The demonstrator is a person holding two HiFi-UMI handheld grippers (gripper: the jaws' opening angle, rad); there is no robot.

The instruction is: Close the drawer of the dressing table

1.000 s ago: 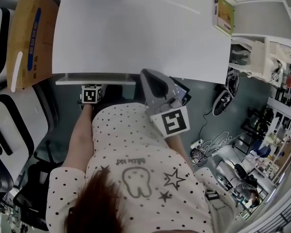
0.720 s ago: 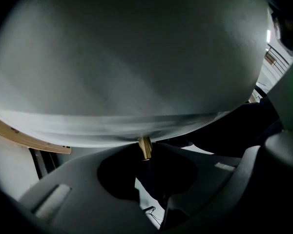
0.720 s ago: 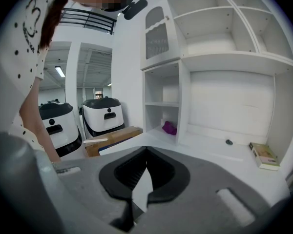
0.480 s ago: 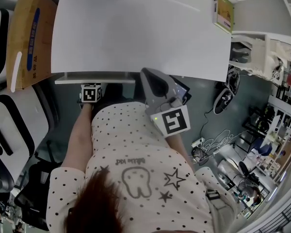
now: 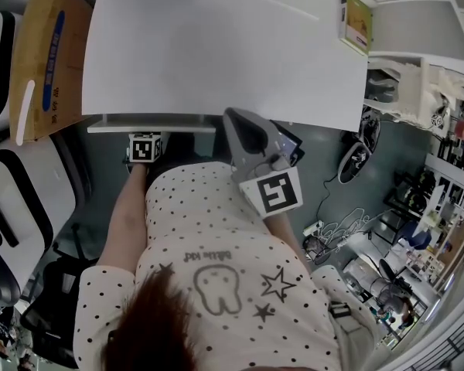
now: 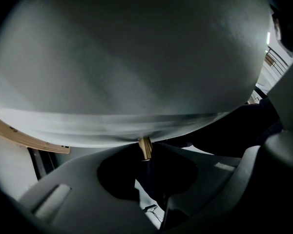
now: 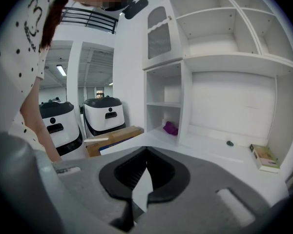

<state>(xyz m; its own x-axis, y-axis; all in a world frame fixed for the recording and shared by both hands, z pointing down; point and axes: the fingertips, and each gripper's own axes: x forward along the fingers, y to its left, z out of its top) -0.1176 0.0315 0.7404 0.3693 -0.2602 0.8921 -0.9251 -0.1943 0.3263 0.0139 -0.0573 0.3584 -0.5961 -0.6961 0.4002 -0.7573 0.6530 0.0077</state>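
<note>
The white dressing table (image 5: 216, 52) fills the top of the head view. Its drawer front (image 5: 151, 128) shows as a narrow strip along the near edge. In the left gripper view the drawer face (image 6: 136, 72) looms close, with a small brass knob (image 6: 145, 147) hanging from its lower edge. My left gripper (image 6: 145, 156) has its jaw tips drawn together round that knob. Only its marker cube (image 5: 146, 148) shows in the head view, just under the drawer. My right gripper (image 5: 232, 118) hovers at the table's edge right of the drawer, tips together and holding nothing.
A cardboard box (image 5: 46, 60) stands left of the table and a small flat box (image 5: 356, 24) lies at its back right corner. White shelves (image 7: 224, 57) rise behind the tabletop. White machines (image 5: 15, 207) stand to the left. Cables (image 5: 332, 230) lie on the floor at right.
</note>
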